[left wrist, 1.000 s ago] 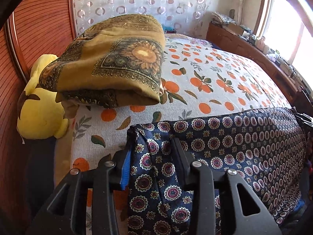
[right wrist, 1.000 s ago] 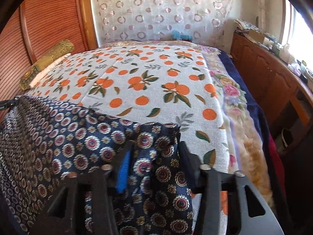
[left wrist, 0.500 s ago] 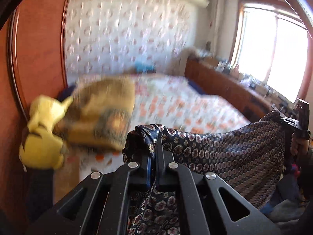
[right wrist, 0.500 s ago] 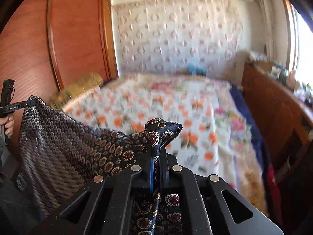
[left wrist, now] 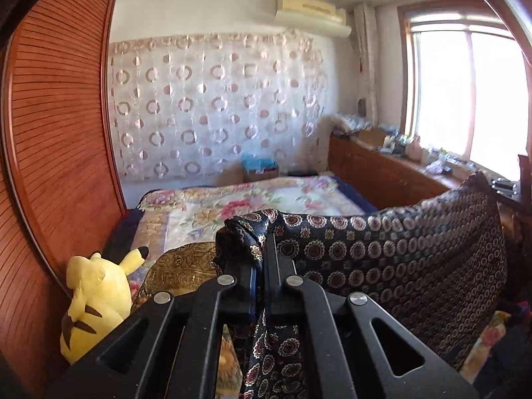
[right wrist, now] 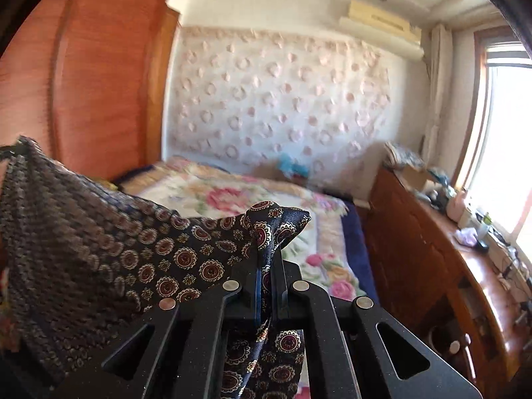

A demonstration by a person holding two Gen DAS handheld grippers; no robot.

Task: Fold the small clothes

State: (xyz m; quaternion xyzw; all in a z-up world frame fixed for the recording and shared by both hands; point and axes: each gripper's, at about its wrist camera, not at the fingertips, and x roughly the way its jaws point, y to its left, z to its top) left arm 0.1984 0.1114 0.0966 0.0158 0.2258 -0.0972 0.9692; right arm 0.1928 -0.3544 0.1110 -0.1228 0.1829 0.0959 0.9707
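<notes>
Both hand-held grippers (left wrist: 264, 256) (right wrist: 266, 266) clamped on patterned cloth (left wrist: 382, 259).

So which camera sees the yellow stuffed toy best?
The left wrist view: the yellow stuffed toy sits sharp and whole against the wooden panel at lower left. In the right wrist view, the held dark patterned cloth covers that side, so no toy shows.

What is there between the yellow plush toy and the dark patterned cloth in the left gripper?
A folded golden-brown patterned fabric lies between the yellow plush toy and the dark patterned cloth; only the left wrist view shows it.
</notes>
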